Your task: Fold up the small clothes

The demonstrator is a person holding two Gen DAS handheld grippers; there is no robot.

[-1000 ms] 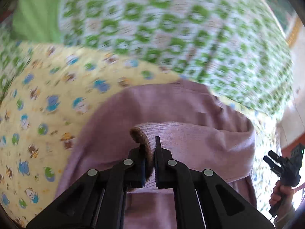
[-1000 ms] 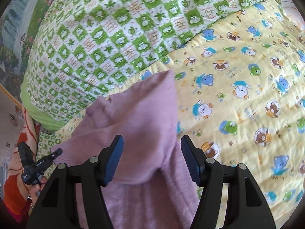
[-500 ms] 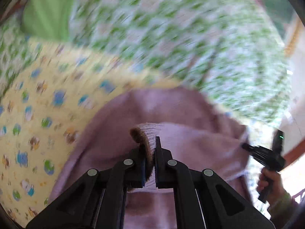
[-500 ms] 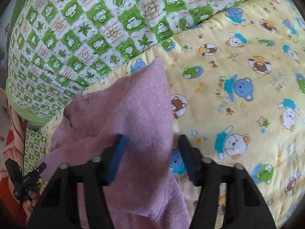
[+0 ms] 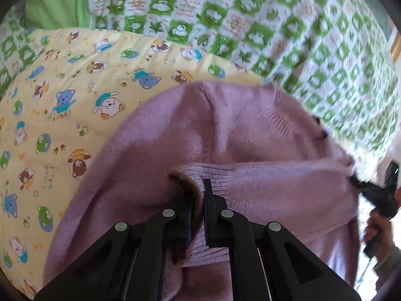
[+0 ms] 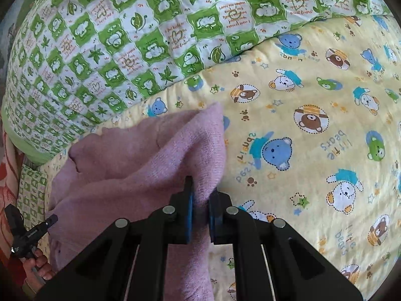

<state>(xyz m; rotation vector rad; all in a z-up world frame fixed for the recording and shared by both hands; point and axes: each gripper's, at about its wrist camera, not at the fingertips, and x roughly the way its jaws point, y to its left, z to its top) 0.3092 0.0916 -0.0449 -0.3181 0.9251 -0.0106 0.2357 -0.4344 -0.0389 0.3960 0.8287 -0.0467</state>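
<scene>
A small lilac knit sweater point(image 5: 225, 130) lies on a yellow bear-print sheet point(image 5: 62, 105). My left gripper point(image 5: 198, 200) is shut on its ribbed, brown-lined cuff point(image 5: 190, 178) and holds that sleeve over the body. In the right wrist view the sweater point(image 6: 150, 160) is bunched at the left, and my right gripper point(image 6: 200, 200) is shut on its right edge fold. The right gripper also shows at the right rim of the left wrist view point(image 5: 376, 190), touching the sweater's far corner.
A green-and-white checked quilt point(image 6: 125, 40) is heaped along the far side of the sheet point(image 6: 313, 125); it also shows in the left wrist view point(image 5: 275, 25). The left gripper and hand show at the lower left of the right wrist view point(image 6: 27, 235).
My right gripper moved in over the sweater's edge and shut on it; it was open a second ago. My left gripper kept its hold on the cuff and shifted slightly.
</scene>
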